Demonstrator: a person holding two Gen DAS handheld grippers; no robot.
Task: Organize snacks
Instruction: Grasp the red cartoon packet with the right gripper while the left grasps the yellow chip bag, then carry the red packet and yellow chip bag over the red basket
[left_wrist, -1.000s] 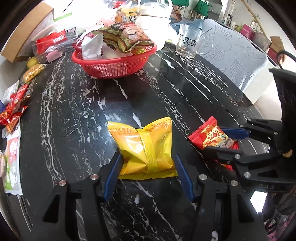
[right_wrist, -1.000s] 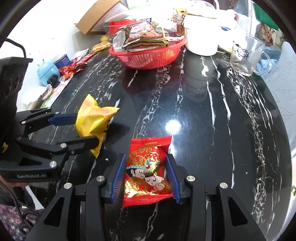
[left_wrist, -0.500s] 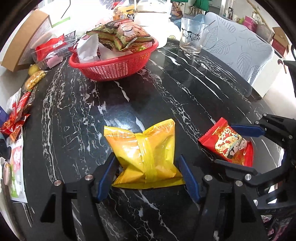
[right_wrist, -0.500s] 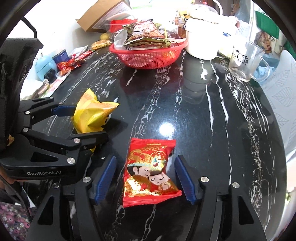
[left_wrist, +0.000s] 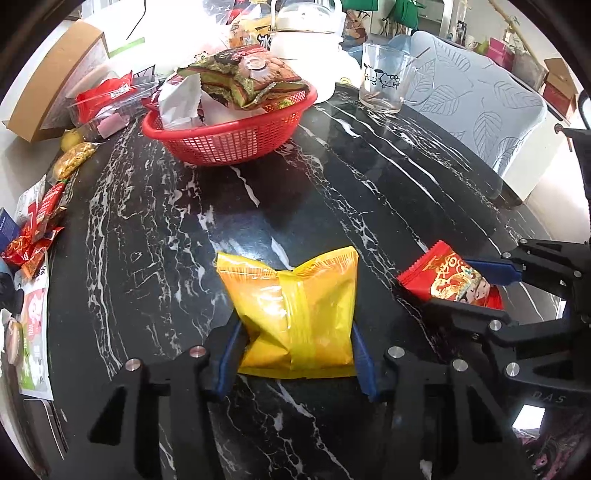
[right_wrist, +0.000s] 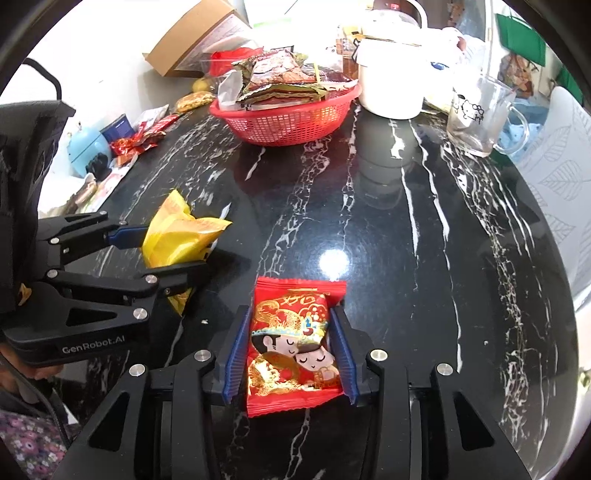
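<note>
Left wrist: left gripper (left_wrist: 295, 339) low, clamping yellow packet (left_wrist: 295, 314); right gripper (right_wrist: 290, 347) low, clamping red packet (right_wrist: 291, 343)

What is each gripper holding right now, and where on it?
Left gripper is shut on the yellow snack packet, pinching its two side edges near the lower end. Right gripper is shut on the red snack packet, across its sides at mid-length.

Table (right_wrist: 406, 258): glossy black marble, white veins. Basket (left_wrist: 236, 144): red plastic mesh. Yellow packet (left_wrist: 295, 314): shiny crinkled foil. Mug (right_wrist: 476, 110): clear glass.
</note>
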